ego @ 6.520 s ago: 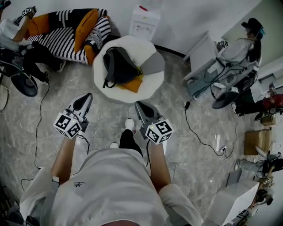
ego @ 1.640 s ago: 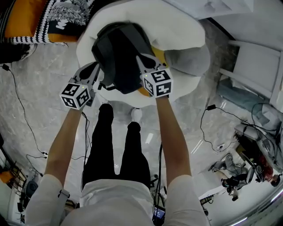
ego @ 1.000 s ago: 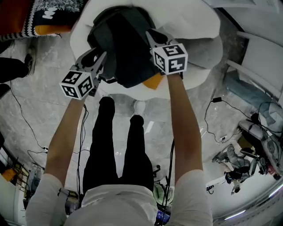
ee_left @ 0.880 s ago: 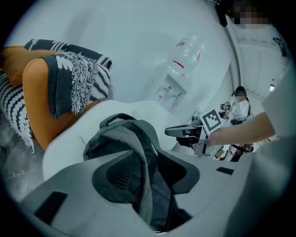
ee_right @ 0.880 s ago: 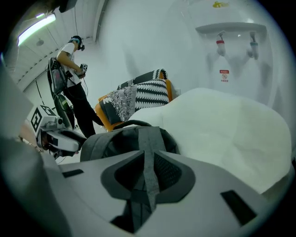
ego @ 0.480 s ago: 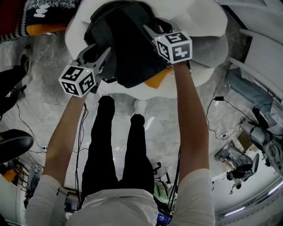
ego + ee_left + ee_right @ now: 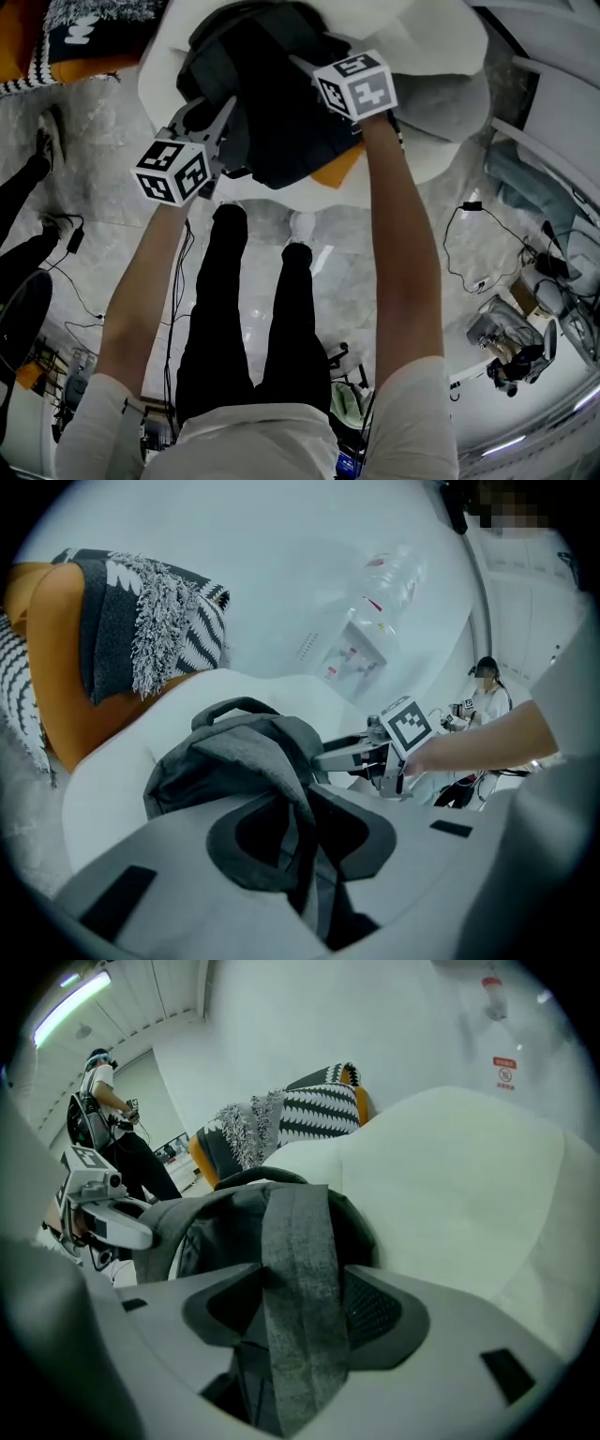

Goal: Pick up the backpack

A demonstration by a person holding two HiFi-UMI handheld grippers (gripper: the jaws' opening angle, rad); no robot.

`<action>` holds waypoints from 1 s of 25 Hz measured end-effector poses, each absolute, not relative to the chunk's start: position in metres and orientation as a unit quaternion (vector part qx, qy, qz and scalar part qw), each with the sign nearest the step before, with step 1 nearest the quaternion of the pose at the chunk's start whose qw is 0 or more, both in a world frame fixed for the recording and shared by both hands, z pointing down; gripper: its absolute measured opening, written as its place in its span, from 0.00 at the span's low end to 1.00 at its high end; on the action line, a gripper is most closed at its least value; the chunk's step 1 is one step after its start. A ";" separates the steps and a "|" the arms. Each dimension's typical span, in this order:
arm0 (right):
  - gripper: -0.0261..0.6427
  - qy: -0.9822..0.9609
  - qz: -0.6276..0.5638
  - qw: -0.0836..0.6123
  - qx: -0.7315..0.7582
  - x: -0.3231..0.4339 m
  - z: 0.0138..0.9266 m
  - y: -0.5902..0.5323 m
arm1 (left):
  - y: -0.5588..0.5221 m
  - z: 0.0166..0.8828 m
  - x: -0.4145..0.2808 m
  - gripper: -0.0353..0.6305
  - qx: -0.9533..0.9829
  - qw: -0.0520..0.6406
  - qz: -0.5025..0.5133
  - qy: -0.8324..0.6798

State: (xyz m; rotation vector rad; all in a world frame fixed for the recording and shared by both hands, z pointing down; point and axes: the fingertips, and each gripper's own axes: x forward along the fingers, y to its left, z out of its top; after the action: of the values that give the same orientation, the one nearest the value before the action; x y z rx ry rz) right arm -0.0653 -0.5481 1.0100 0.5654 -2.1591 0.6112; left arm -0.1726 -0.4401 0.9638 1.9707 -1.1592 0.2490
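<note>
Head view, backpack on white seat, orange cushion beneath

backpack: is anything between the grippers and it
Nothing visible. A strap of the backpack runs between the right gripper's jaws, which have just opened; the left gripper's jaws have just closed on its fabric.
</note>
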 end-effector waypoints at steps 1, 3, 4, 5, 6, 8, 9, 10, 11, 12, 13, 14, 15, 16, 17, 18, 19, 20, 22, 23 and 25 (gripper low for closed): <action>0.41 -0.853 0.243 0.404 0.222 -0.066 1.011 -0.547 | -0.440 0.964 -0.173 0.15 0.780 0.411 0.099 -0.461; 0.41 -0.851 0.250 0.405 0.223 -0.065 1.011 -0.546 | -0.439 0.965 -0.172 0.13 0.777 0.415 0.100 -0.463; 0.41 -0.850 0.254 0.405 0.222 -0.064 1.011 -0.545 | -0.439 0.965 -0.172 0.13 0.776 0.416 0.101 -0.463; 0.40 -0.848 0.259 0.406 0.221 -0.064 1.011 -0.544 | -0.438 0.965 -0.171 0.12 0.776 0.416 0.102 -0.463; 0.40 -0.847 0.264 0.406 0.219 -0.063 1.012 -0.543 | -0.438 0.965 -0.172 0.12 0.775 0.417 0.102 -0.463; 0.32 -0.845 0.270 0.408 0.216 -0.062 1.011 -0.542 | -0.437 0.965 -0.172 0.11 0.773 0.421 0.100 -0.464; 0.28 -0.845 0.271 0.408 0.216 -0.061 1.010 -0.542 | -0.437 0.965 -0.172 0.11 0.772 0.422 0.099 -0.464; 0.24 -0.844 0.272 0.407 0.216 -0.060 1.009 -0.542 | -0.438 0.963 -0.172 0.11 0.772 0.423 0.098 -0.464; 0.18 -0.845 0.274 0.406 0.216 -0.059 1.008 -0.541 | -0.438 0.962 -0.171 0.11 0.772 0.424 0.096 -0.464; 0.17 -0.845 0.277 0.403 0.215 -0.059 1.006 -0.541 | -0.439 0.961 -0.171 0.11 0.772 0.424 0.095 -0.463; 0.16 -0.846 0.280 0.401 0.213 -0.059 1.005 -0.539 | -0.439 0.959 -0.171 0.10 0.773 0.425 0.092 -0.462; 0.14 -0.847 0.282 0.399 0.211 -0.059 1.004 -0.538 | -0.439 0.958 -0.171 0.10 0.773 0.426 0.089 -0.461; 0.13 -0.847 0.284 0.398 0.209 -0.059 1.002 -0.537 | -0.439 0.957 -0.172 0.10 0.773 0.426 0.087 -0.461; 0.13 -0.848 0.285 0.396 0.208 -0.059 1.001 -0.536 | -0.439 0.956 -0.173 0.10 0.773 0.427 0.085 -0.462; 0.12 -0.848 0.285 0.396 0.207 -0.059 0.999 -0.535 | -0.439 0.955 -0.173 0.10 0.772 0.427 0.084 -0.462; 0.12 -0.848 0.285 0.396 0.207 -0.059 0.996 -0.534 | -0.439 0.953 -0.174 0.10 0.771 0.428 0.084 -0.464; 0.11 -0.848 0.284 0.396 0.207 -0.058 0.994 -0.533 | -0.439 0.951 -0.175 0.10 0.771 0.427 0.083 -0.465; 0.11 -0.848 0.283 0.396 0.208 -0.058 0.991 -0.531 | -0.438 0.949 -0.175 0.10 0.770 0.427 0.083 -0.466; 0.10 -0.849 0.286 0.391 0.210 -0.055 0.984 -0.528 | -0.436 0.942 -0.175 0.10 0.770 0.427 0.081 -0.468; 0.10 -0.850 0.288 0.387 0.211 -0.054 0.980 -0.525 | -0.436 0.938 -0.175 0.10 0.770 0.426 0.080 -0.469; 0.10 -0.851 0.290 0.383 0.210 -0.051 0.971 -0.519 | -0.433 0.929 -0.174 0.10 0.773 0.419 0.083 -0.469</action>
State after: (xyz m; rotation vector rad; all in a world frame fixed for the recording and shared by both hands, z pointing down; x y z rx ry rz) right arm -0.0507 -0.5188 0.9714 0.5352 -2.1702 0.7401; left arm -0.1737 -0.4329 0.9287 1.9376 -1.1767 0.2073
